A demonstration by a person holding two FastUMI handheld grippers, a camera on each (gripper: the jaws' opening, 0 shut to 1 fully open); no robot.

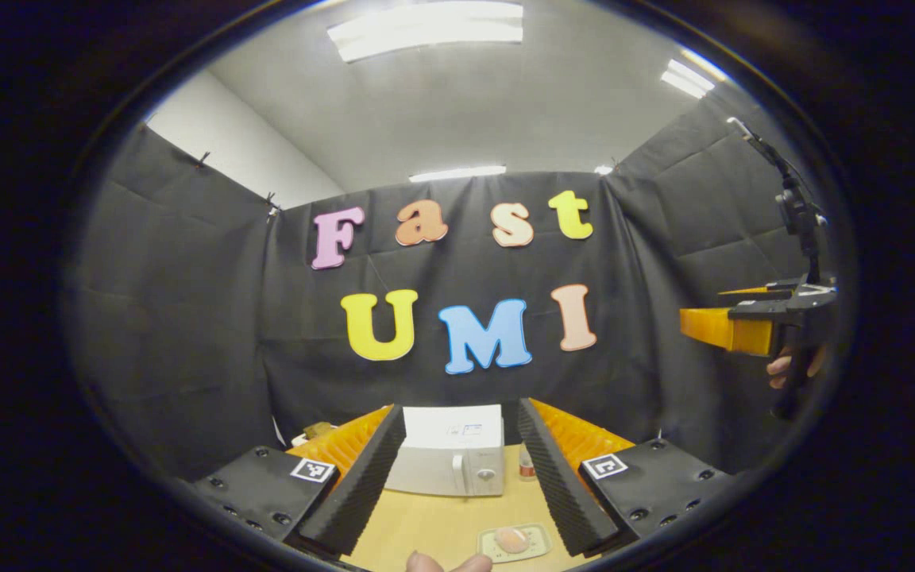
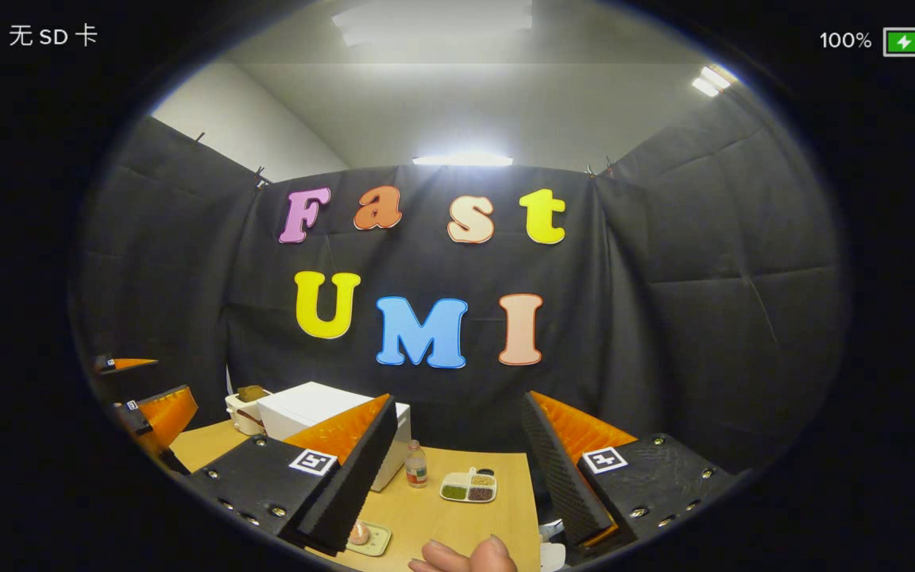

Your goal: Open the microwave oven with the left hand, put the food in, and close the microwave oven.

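The white microwave (image 1: 449, 461) stands at the back of the wooden table (image 1: 426, 524) with its door closed and its handle facing me. My left gripper (image 1: 459, 407) hangs open well above and in front of it, nothing between its fingers. The food (image 1: 511, 540), a pale round piece on a small tray, lies near the front edge. In the right gripper view the microwave (image 2: 306, 405) is at the left and the food (image 2: 360, 534) sits low beside my left finger. My right gripper (image 2: 457, 401) is open and empty, held high over the table.
A small bottle (image 2: 416, 465) and a divided dish of grains (image 2: 469, 486) stand right of the microwave. A basket (image 2: 245, 405) sits behind it. The right gripper (image 1: 731, 327) and its hand (image 1: 791, 369) float far right. The left gripper (image 2: 140, 389) shows far left.
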